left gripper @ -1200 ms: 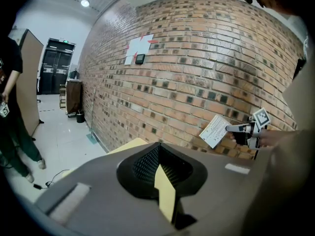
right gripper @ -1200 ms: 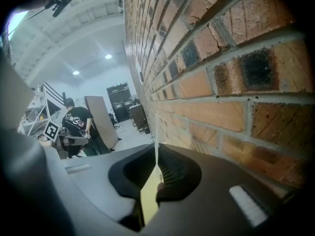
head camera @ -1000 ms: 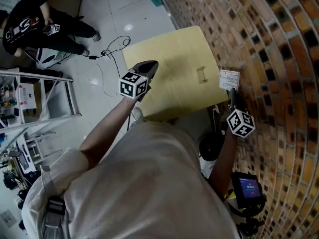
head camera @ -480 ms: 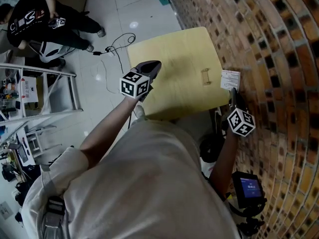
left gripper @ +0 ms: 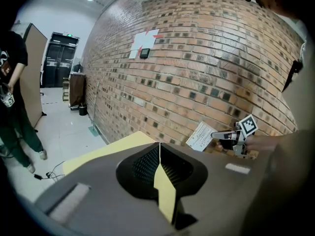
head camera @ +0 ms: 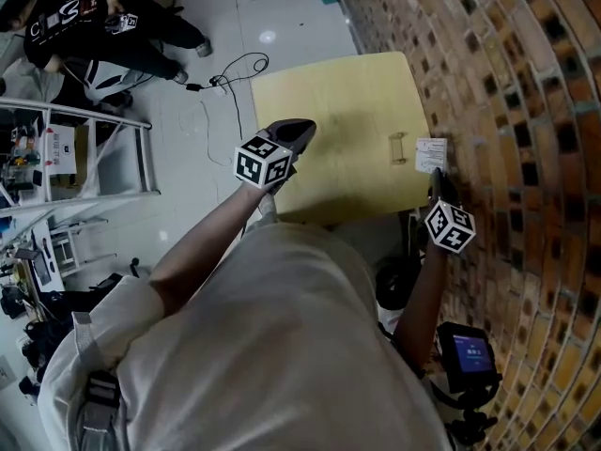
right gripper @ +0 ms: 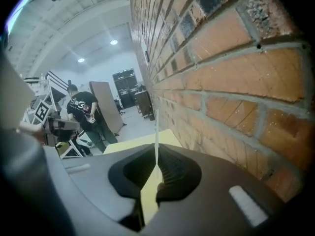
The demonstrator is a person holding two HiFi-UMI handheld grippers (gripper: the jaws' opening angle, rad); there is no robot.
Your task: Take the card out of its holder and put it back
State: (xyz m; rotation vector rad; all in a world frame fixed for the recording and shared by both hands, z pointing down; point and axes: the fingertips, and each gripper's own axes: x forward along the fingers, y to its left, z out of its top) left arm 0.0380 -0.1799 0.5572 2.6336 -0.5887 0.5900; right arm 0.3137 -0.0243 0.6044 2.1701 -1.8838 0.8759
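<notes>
A small clear card holder (head camera: pixel 400 147) stands empty near the right edge of the yellow table (head camera: pixel 338 111). The white printed card (head camera: pixel 431 154) hangs just right of it, over the table's edge, pinched at its lower end by my right gripper (head camera: pixel 438 175). In the right gripper view the card (right gripper: pixel 156 132) shows edge-on as a thin white line rising from the shut gripper (right gripper: pixel 156 154). My left gripper (head camera: pixel 299 132) hovers over the table's near left part, shut and empty. The left gripper view has that gripper (left gripper: pixel 159 146) in front, with the card (left gripper: pixel 202 135) beyond.
A brick wall (head camera: pixel 526 111) runs close along the table's right side. A person in black (head camera: pixel 84 26) stands at the far left beside a metal rack (head camera: pixel 84 158), with cables (head camera: pixel 225 73) on the floor. A device with a lit screen (head camera: pixel 468 355) sits low on the right.
The card in my right gripper has drawn closer to the holder. The view has shifted a little; my left gripper keeps its place over the table.
</notes>
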